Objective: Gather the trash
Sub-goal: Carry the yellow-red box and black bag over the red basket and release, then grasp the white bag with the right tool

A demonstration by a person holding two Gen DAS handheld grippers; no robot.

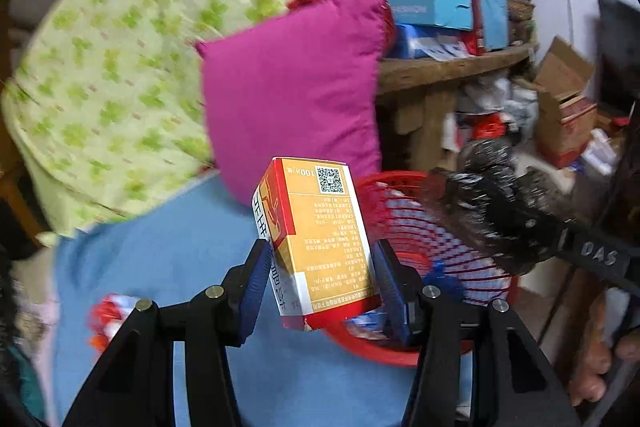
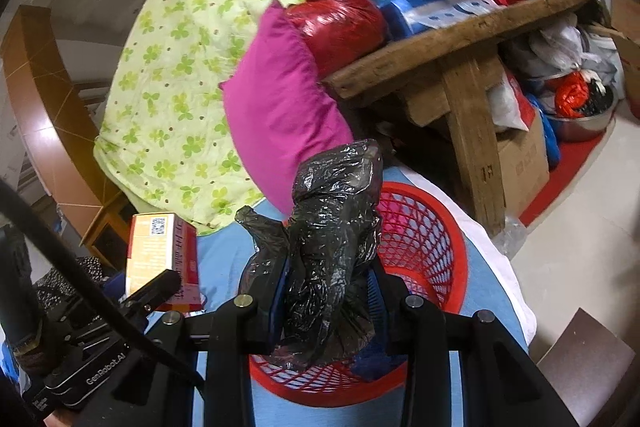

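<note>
Trouble lies in the release: the left gripper (image 1: 318, 277) clamps an orange-and-red cardboard box (image 1: 316, 243) beside the red plastic mesh basket (image 1: 404, 223), not over it, while the right gripper (image 2: 326, 297) pinches a crumpled black plastic bag (image 2: 334, 243) above the rim; either may drop outside it.
</note>
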